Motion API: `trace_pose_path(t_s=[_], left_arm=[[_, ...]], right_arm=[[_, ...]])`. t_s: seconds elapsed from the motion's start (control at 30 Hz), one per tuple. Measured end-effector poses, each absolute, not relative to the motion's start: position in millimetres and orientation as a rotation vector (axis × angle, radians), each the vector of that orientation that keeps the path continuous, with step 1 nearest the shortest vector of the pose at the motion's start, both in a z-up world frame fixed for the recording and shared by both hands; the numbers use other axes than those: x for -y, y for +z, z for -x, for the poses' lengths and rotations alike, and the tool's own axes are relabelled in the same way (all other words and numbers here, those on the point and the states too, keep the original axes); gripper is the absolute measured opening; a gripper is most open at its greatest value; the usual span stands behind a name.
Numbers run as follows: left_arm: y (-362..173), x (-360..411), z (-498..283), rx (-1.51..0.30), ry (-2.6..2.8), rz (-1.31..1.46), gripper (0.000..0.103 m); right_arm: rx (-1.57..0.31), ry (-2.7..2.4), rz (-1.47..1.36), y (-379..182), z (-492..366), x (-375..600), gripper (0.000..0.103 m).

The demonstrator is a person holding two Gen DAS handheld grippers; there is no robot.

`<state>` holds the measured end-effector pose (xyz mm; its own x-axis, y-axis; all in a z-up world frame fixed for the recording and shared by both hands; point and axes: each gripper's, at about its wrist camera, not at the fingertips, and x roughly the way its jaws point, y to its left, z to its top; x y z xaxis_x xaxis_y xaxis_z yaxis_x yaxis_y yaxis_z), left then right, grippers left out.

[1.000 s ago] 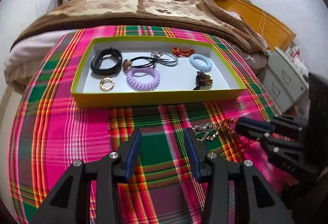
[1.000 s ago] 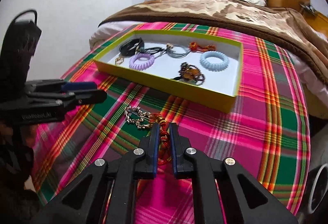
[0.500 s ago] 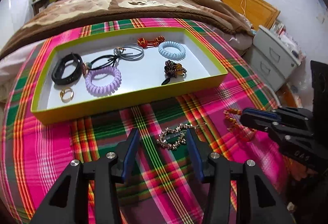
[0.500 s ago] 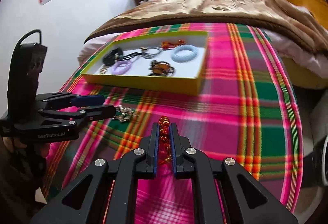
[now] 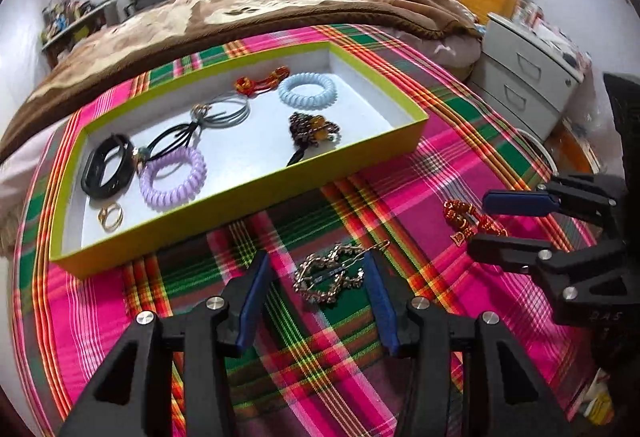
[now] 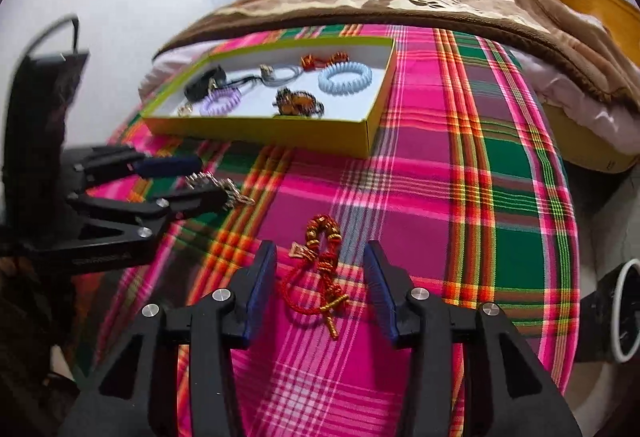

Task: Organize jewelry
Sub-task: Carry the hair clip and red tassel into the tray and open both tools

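Note:
A yellow-green tray sits on the plaid cloth. It holds a black band, a purple coil tie, a blue coil tie, a gold ring and other pieces. My left gripper straddles a silver chain bracelet that lies flat on the cloth. Its jaws are opening and the pads stand clear of the chain. To its right, my right gripper is opening over a red cord bracelet, which lies loose between the fingers.
The plaid cloth covers the bed's near end, with a brown blanket beyond the tray. A grey drawer cabinet stands off the right edge. The cloth drops away at the right side.
The right gripper has gone from shut on the red cord bracelet to wide apart, leaving it on the cloth. The left gripper has slid right, so the silver chain now lies between its fingers.

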<state>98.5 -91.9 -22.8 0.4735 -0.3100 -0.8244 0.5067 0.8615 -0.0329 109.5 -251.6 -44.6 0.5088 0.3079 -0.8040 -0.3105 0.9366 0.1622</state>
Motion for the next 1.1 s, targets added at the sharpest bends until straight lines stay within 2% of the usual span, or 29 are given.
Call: trace_pose_path(t_s=[0.27, 0.37, 0.47, 0.5, 0.6, 1.1], left_arm=[[-25, 96, -97, -0.957, -0.513, -0.24, 0.052], [-25, 96, -95, -0.95, -0.507, -0.256, 0.044], [-24, 97, -95, -0.952, -0.511, -0.256, 0.043], [-25, 97, -95, -0.952, -0.51, -0.254, 0.043], [-24, 96, -95, -0.954, -0.509, -0.245, 0.042], [-5, 75, -92, -0.907, -0.473, -0.154, 0.042]], right_arm=[[-0.957, 0.318, 0.078, -46, -106, 245, 0.044], [-0.951, 0.294, 0.087, -46, -106, 245, 0.027], [-0.95, 0.289, 0.083, -45, -106, 247, 0.023], [-0.948, 0.284, 0.084, -45, -105, 248, 0.016], [-0.945, 0.28, 0.078, -45, -105, 248, 0.012], [-0.866, 0.263, -0.029, -25, -101, 263, 0.011]])
